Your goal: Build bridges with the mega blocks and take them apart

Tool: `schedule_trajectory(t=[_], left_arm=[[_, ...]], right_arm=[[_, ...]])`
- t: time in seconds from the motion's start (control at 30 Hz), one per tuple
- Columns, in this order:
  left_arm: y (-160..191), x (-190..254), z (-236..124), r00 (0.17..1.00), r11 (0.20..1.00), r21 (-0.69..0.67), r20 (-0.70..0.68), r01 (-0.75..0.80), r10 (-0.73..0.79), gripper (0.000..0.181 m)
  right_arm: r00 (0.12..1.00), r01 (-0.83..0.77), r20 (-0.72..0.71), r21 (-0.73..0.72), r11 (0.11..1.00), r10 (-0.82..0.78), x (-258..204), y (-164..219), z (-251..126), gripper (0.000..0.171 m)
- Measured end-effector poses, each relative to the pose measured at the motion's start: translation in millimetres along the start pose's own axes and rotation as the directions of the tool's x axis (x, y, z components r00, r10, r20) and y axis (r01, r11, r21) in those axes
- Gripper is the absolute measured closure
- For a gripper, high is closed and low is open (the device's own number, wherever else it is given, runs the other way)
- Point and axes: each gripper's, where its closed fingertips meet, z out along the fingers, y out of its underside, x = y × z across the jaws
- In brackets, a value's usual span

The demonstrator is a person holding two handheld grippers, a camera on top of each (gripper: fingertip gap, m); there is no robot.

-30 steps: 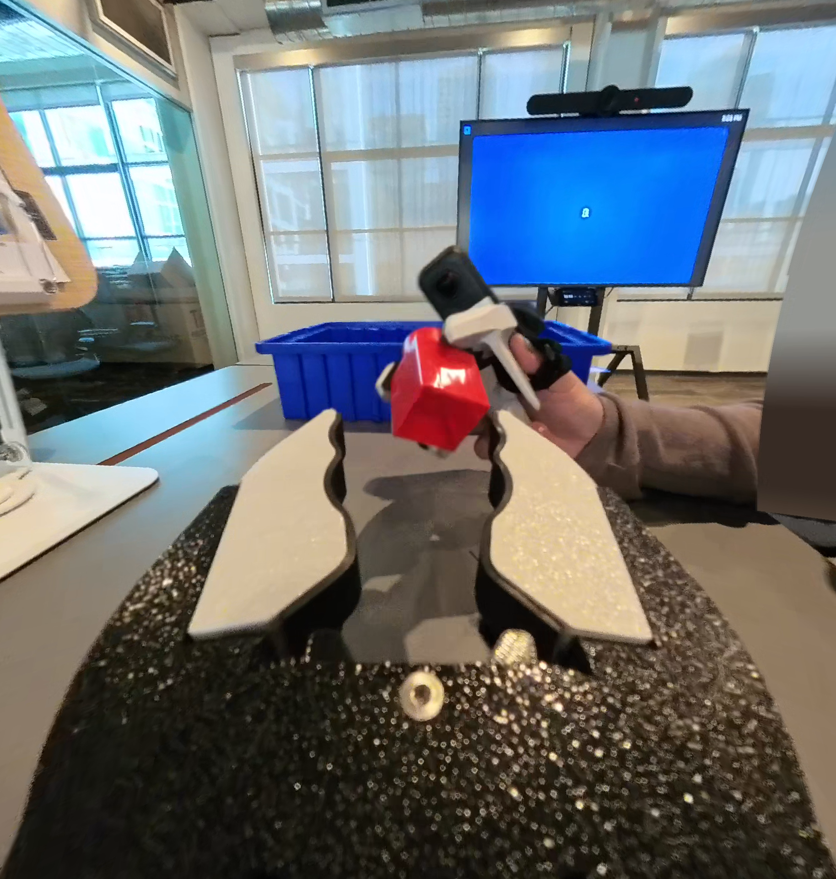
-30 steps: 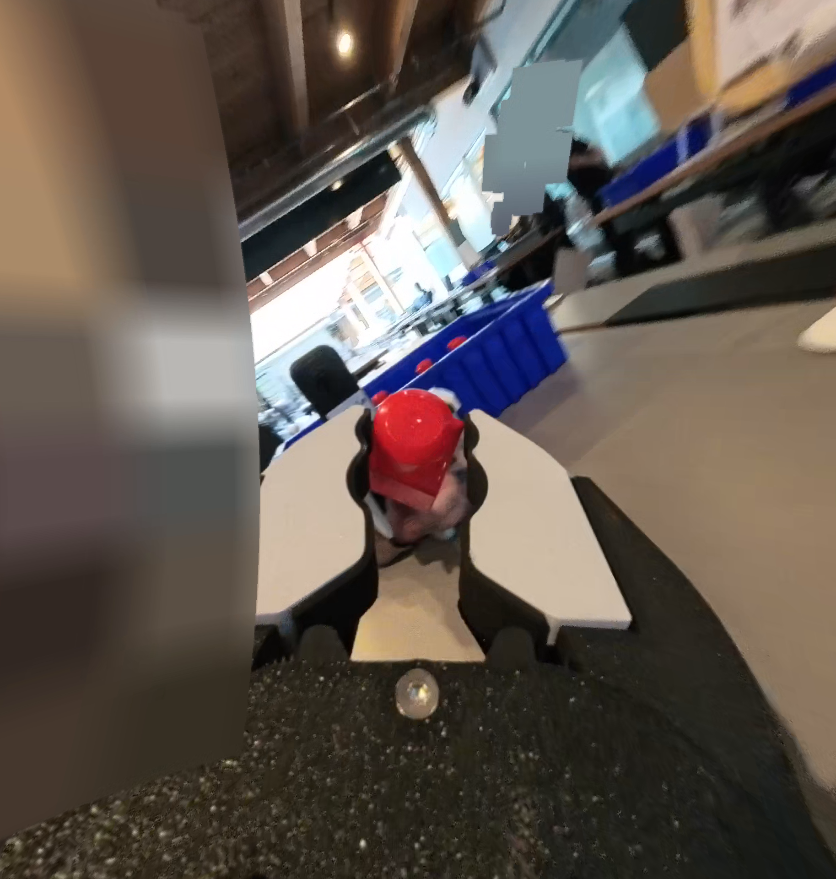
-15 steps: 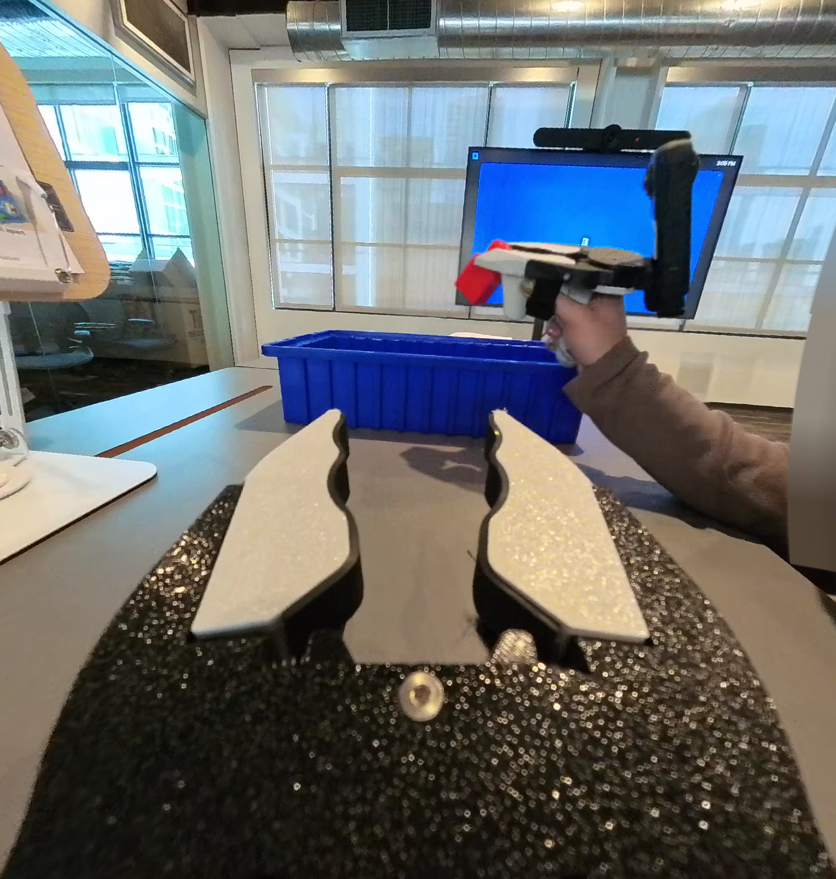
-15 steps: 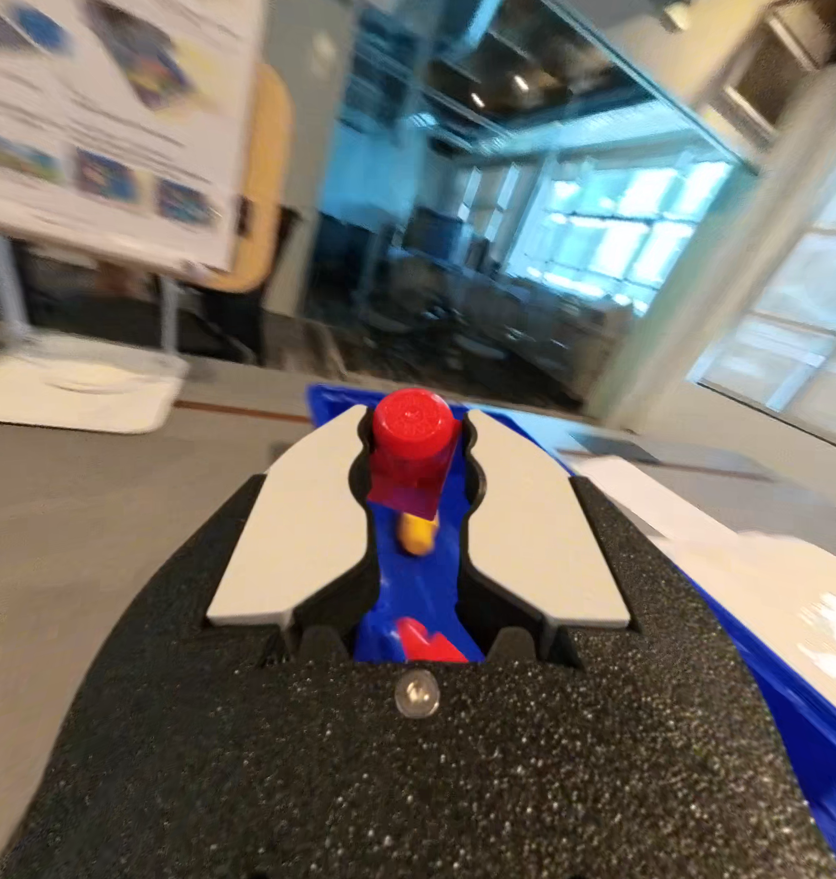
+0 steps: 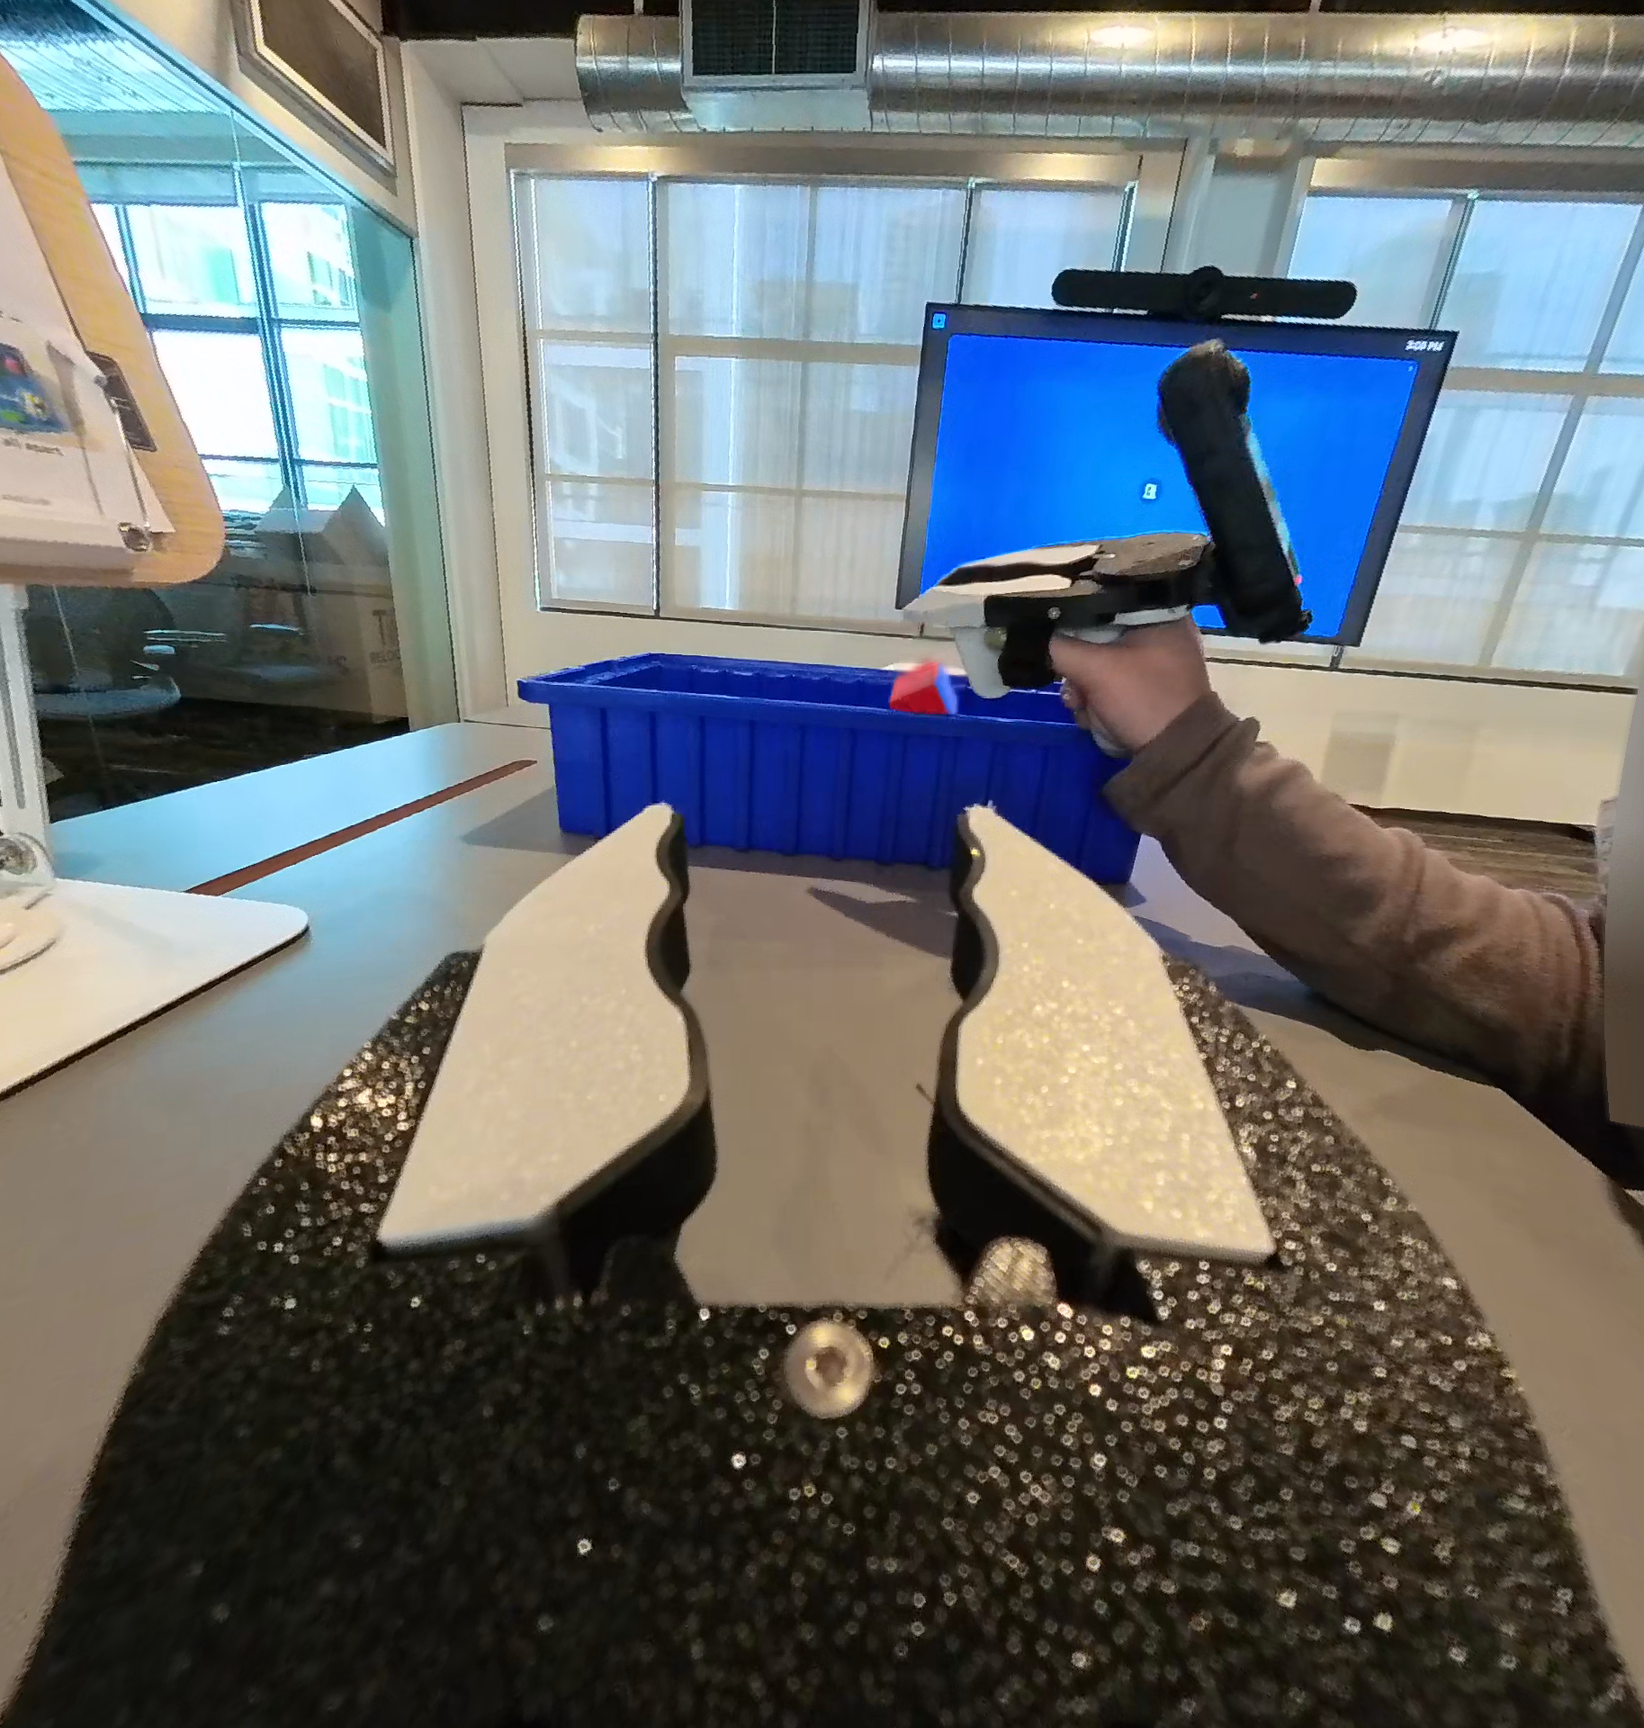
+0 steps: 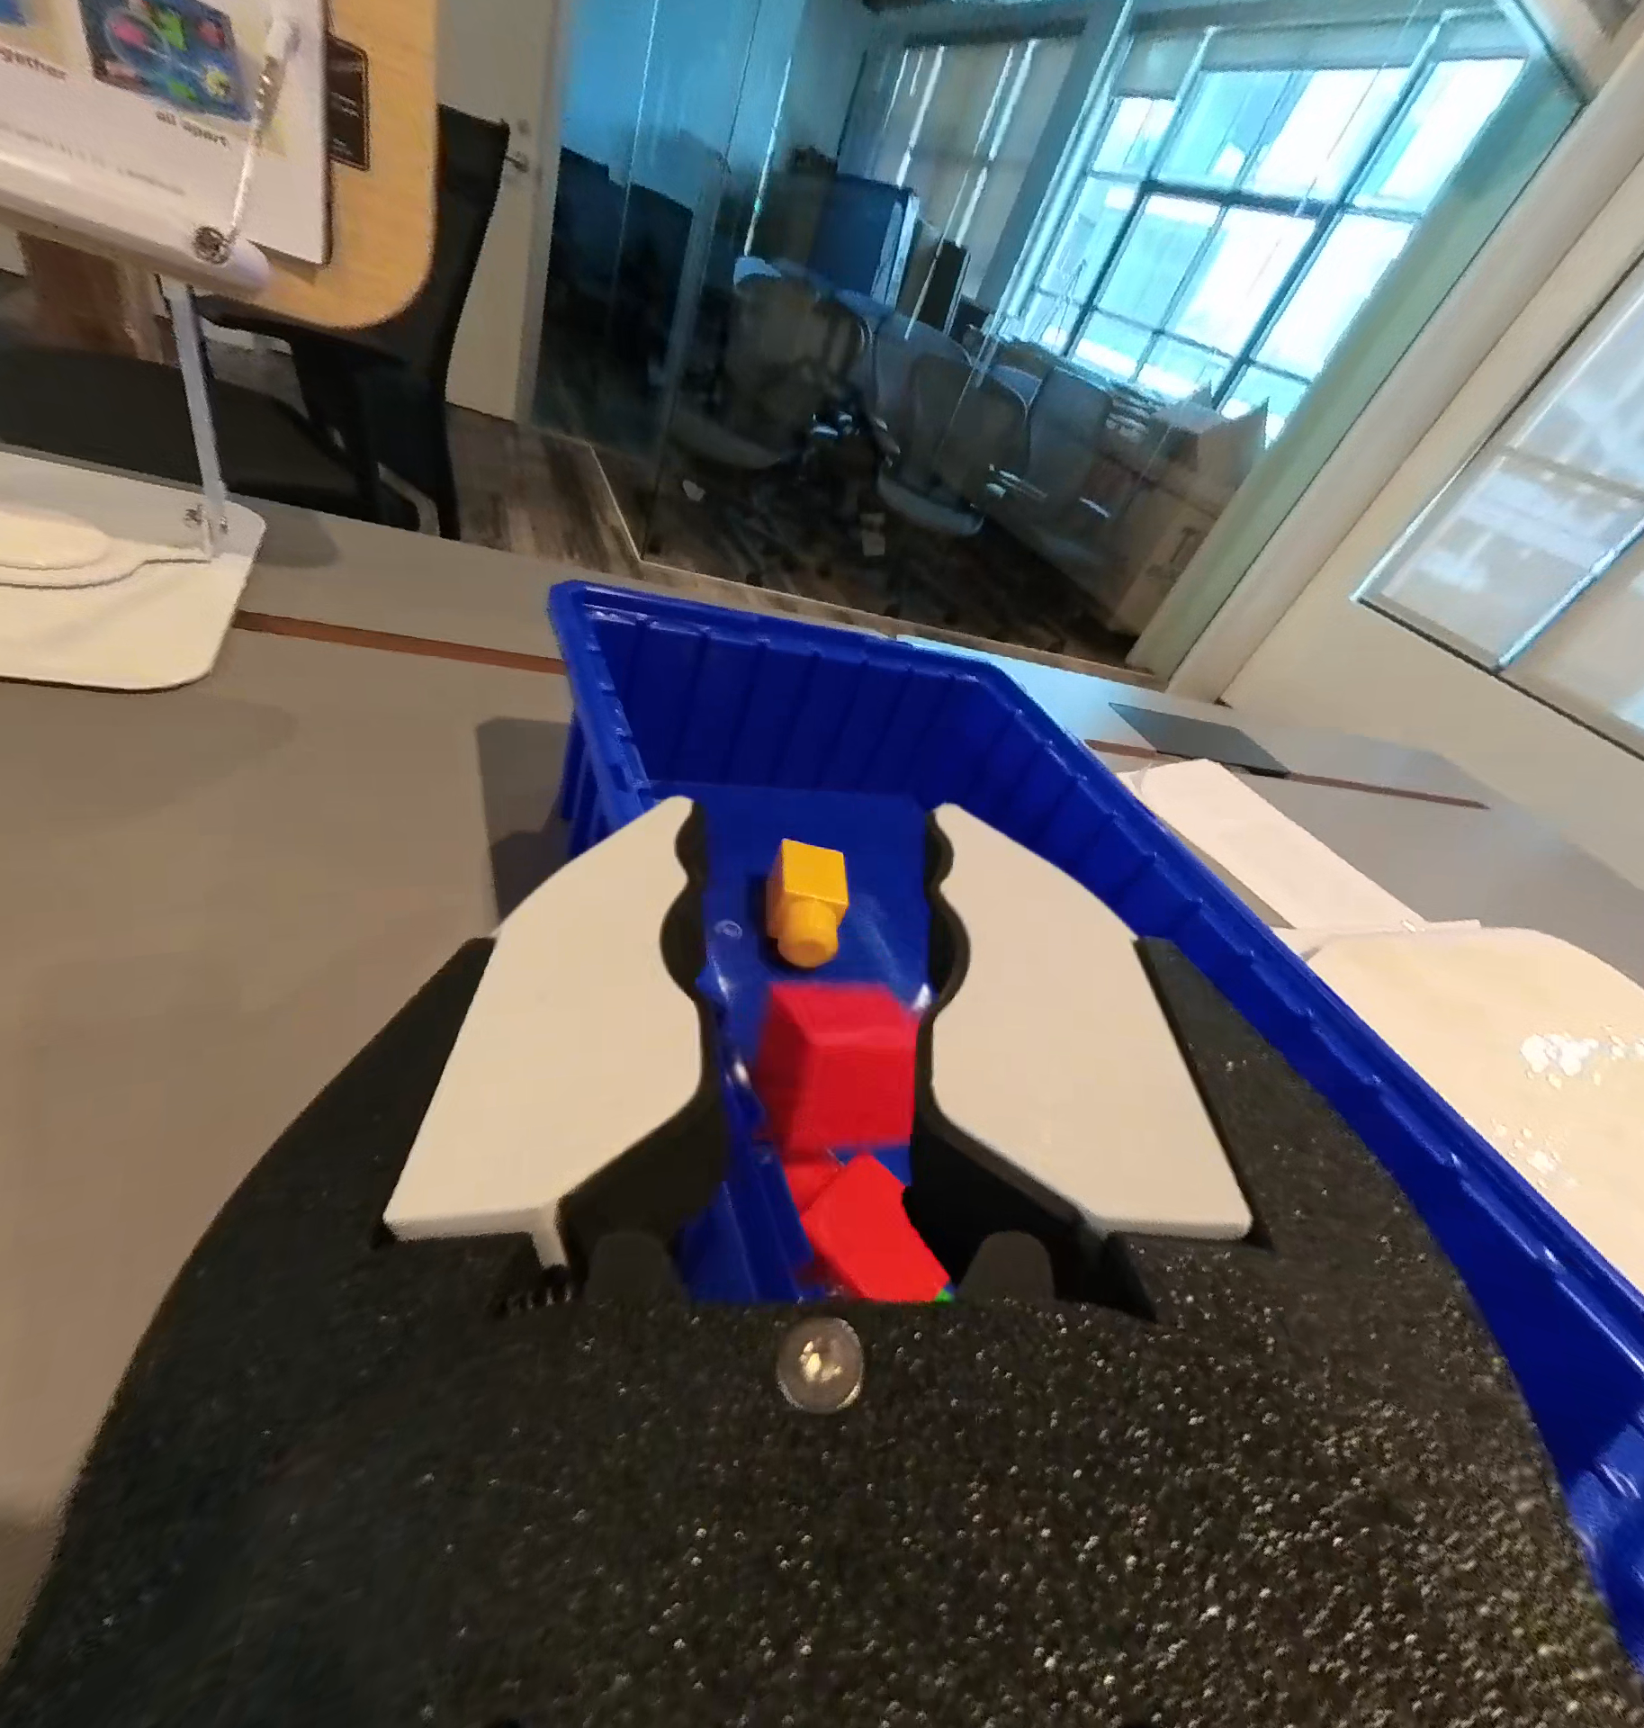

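Now | right gripper [image 6: 813, 944] spread over blue bin [image 6: 1173, 832], no longer pinching | red block [image 6: 836, 1066] released, falling in | left gripper [image 5: 813, 926] spread, empty above table [image 5: 238, 1075] | teardown proceeding

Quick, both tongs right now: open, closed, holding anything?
Left tongs: open, empty, low over the grey table.
Right tongs: open over the blue bin; the red block is loose beneath them, not gripped.

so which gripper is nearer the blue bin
Right. The right gripper hangs open directly over the blue bin, above the blocks inside. The left gripper sits back over the table, short of the bin's near wall.
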Motion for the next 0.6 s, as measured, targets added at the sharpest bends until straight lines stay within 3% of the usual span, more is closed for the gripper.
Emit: schedule_trajectory(t=[0.1,0.2,0.27,0.33,0.53,0.6], left_arm=[[0,0,0,1.000,1.000,0.000,0.001,0.003,-0.003,0.128],[0,-1,0,1.000,1.000,-0.002,0.001,0.007,-0.007,0.128],[0,-1,0,1.000,1.000,-0.002,0.003,0.008,-0.008,0.128],[0,-2,0,1.000,1.000,-0.001,0.008,0.008,-0.008,0.129],[-1,-6,0,0.999,1.000,0.006,0.037,0.018,-0.018,0.130],[-1,-9,-1,0.998,0.999,0.013,0.048,0.031,-0.031,0.132]], right_arm=[[0.995,0.053,0.081,0.150,0.987,-0.066,-25,-18,-4,0.131],[0.937,-0.033,0.338,0.323,0.946,-0.083,-90,-37,-15,0.138],[0.860,-0.132,0.508,0.314,0.940,-0.049,-130,-38,-20,0.138],[0.806,-0.170,0.590,0.299,0.939,-0.042,-160,-33,-23,0.138],[0.692,-0.269,0.721,0.309,0.912,-0.040,-204,-30,-36,0.139],[0.685,-0.259,0.721,0.376,0.890,-0.106,-204,-39,-45,0.137]])
